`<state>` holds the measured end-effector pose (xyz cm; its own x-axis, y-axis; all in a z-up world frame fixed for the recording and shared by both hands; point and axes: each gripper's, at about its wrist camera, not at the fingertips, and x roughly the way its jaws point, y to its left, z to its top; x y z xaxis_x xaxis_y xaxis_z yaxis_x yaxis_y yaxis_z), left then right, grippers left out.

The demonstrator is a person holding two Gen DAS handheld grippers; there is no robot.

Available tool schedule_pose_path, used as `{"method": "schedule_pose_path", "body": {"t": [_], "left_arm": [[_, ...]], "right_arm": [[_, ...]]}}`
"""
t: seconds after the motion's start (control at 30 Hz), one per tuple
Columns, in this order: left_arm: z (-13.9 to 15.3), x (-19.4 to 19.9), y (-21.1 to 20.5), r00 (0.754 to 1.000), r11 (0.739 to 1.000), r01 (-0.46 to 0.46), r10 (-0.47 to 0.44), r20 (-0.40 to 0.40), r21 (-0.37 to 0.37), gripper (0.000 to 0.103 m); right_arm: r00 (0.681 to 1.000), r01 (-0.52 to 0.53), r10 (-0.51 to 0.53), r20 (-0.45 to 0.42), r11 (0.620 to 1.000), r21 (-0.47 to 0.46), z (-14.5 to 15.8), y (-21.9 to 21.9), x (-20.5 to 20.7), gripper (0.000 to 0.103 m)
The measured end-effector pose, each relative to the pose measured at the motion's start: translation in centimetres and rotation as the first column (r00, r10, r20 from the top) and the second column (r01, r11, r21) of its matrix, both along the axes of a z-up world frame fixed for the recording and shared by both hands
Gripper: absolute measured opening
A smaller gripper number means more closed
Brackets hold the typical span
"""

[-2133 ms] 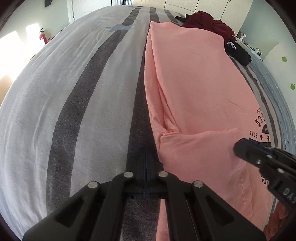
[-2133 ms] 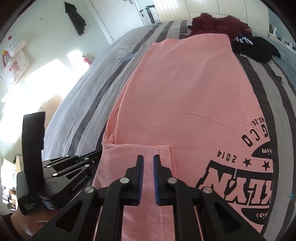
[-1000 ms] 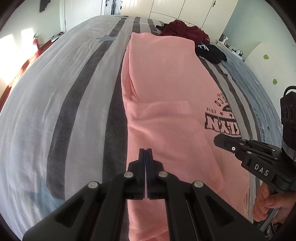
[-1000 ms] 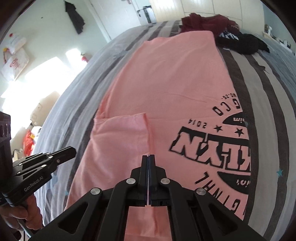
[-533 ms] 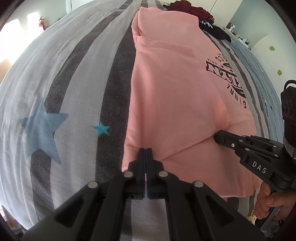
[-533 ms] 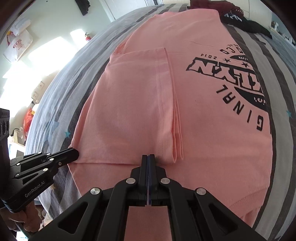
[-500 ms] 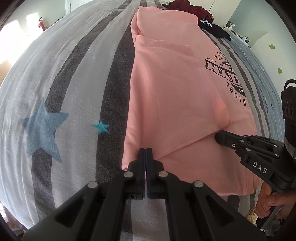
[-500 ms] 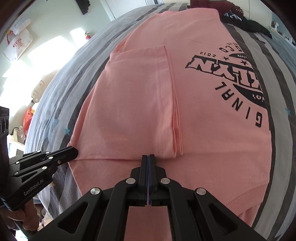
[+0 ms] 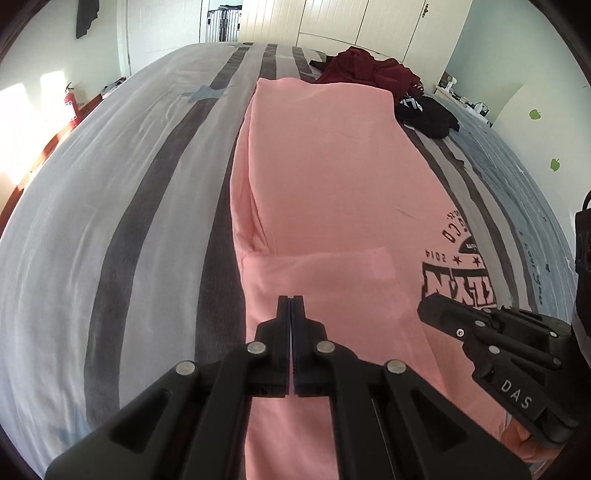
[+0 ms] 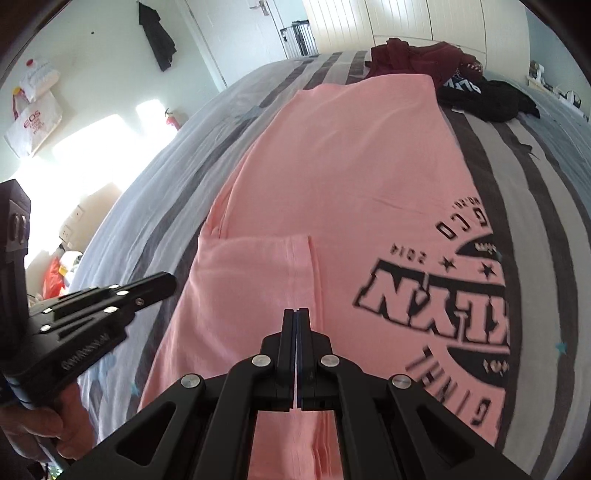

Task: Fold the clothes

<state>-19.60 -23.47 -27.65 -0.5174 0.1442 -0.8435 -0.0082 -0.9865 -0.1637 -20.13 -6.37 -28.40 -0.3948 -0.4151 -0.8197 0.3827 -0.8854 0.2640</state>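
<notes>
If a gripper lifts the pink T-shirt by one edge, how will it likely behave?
The pink T-shirt would likely drape limply: it lies flat, creased, with its sleeve folded over. It probably weighs little, being thin. The fold may slip open.

A home bedroom: striped bed point(image 9: 140, 192), white wardrobe doors point(image 9: 332, 22), strewn clothes point(image 10: 424, 59)

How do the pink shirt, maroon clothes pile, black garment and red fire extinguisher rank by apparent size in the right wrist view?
1. pink shirt
2. maroon clothes pile and black garment, too alike to rank
3. red fire extinguisher
</notes>
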Motion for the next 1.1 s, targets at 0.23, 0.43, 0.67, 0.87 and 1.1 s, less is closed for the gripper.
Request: {"method": "schedule_pose_path", "body": {"t": [0.23, 0.43, 0.67, 0.87, 1.1], "left_arm": [[-2.5, -1.0, -1.2, 0.999, 1.0, 0.01, -0.009, 0.042, -0.024, 0.0], [-1.4, -0.1, -2.0, 1.0, 1.0, 0.001, 0.0, 0.03, -0.011, 0.0], [1.2, 5.5, -3.7, 0.998, 0.997, -0.04, 0.038, 0.046, 0.065, 0.0], [0.1, 10.8, -2.8, 0.989, 0.996, -0.042, 0.03, 0.146, 0.079, 0.033], [-1.5, 13.7, -2.7, 0.972, 0.989, -0.11, 0.085, 0.218, 0.103, 0.056]], "right_arm": [[0.999, 0.014, -0.016, 0.041, 0.999, 0.034, -3.3, -1.5, -4.5, 0.0], [0.99, 0.134, -0.136, 0.034, 0.989, 0.055, -3.2, 4.9, -5.1, 0.0], [0.986, 0.163, -0.165, 0.0, 0.979, 0.126, -0.8, 12.3, 0.8, 0.0], [0.989, 0.109, -0.122, 0.08, 0.982, 0.155, -1.6, 14.4, 6.0, 0.032], [0.977, 0.12, -0.141, 0.158, 0.983, 0.136, -3.1, 14.8, 9.3, 0.042]]}}
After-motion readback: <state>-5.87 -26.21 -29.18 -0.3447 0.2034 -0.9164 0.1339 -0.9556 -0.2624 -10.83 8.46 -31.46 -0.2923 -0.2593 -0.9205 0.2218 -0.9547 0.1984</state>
